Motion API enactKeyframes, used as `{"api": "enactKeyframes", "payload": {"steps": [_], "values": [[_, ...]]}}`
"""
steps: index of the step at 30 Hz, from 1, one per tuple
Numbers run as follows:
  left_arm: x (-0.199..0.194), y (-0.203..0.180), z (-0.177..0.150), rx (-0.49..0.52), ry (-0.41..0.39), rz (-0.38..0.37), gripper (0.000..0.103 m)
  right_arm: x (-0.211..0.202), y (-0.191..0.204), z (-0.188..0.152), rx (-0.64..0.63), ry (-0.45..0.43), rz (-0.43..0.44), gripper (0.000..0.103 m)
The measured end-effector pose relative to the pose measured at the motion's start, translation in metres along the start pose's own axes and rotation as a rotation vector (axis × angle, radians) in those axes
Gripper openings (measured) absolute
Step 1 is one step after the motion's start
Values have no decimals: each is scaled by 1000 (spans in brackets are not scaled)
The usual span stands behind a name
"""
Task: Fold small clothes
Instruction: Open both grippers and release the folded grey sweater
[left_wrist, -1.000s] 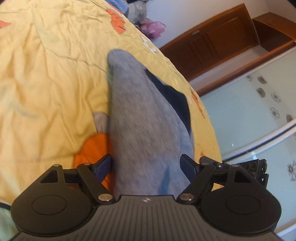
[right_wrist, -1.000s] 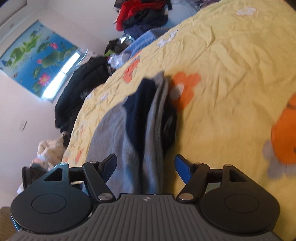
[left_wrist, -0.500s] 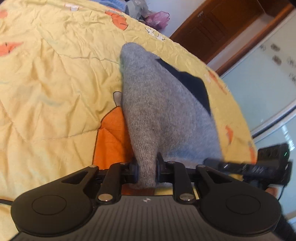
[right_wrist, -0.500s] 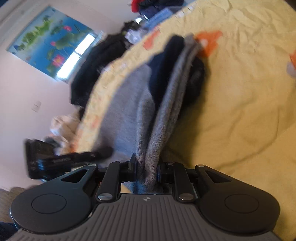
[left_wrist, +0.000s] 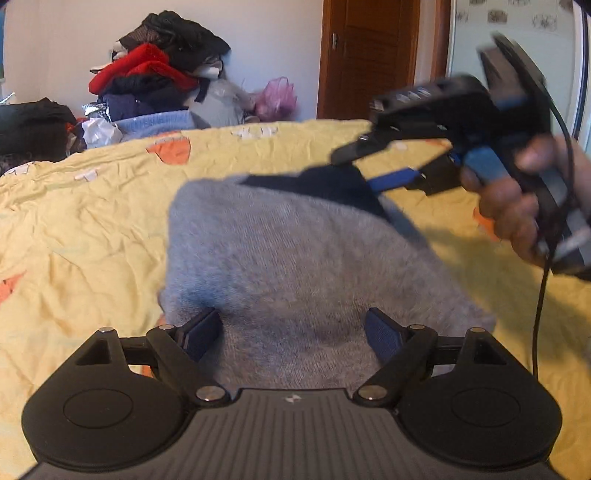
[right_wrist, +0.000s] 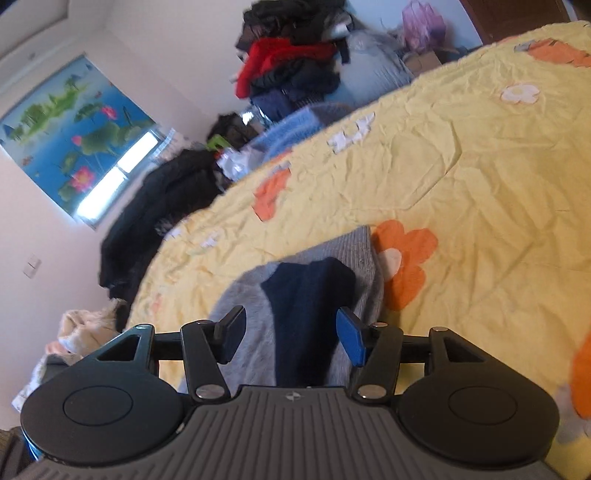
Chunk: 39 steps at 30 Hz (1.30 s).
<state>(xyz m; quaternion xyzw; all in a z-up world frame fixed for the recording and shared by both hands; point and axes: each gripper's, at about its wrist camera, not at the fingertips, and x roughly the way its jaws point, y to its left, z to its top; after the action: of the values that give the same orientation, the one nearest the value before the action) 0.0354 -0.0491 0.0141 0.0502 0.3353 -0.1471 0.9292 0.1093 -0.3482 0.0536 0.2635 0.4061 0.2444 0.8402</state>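
Grey garment (left_wrist: 295, 258) flat on yellow flowered bedspread (left_wrist: 92, 221), both tools opening, empty.

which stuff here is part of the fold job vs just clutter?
Job:
- grey garment with navy patch, lying on the yellow bedspread
- left gripper, jaws opening, nothing gripped
- right gripper, jaws opening, nothing gripped

Lying about:
- clothes pile
- pink bag
- dark coats
- lotus blind

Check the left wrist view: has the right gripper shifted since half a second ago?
Yes. The right gripper was low at the right edge over the yellow bedspread; now it sits higher, above the grey garment, its fingers opening and holding nothing.
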Motion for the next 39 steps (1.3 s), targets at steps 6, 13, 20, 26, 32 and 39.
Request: {"api": "enactKeyframes", "payload": {"steps": [6,13,20,26,32,39], "values": [[2,-9,-9,20,1,-15,101,29,9,10,-96,-6,-87,18],[3,-11,-11,23,-2,-23,103,52,13,13,-223,13,-218,15],[2,-11,-13,33,-3,-27,103,10,10,4,-119,-52,-117,54],[1,-15,-13,28,1,-18,103,15,11,-5,-130,21,-166,54],[0,-14,-12,20,10,-24,103,18,16,1,-192,-35,-126,13],[1,-16,-12,13,12,-28,103,33,-8,4,-199,-11,-211,13]]}}
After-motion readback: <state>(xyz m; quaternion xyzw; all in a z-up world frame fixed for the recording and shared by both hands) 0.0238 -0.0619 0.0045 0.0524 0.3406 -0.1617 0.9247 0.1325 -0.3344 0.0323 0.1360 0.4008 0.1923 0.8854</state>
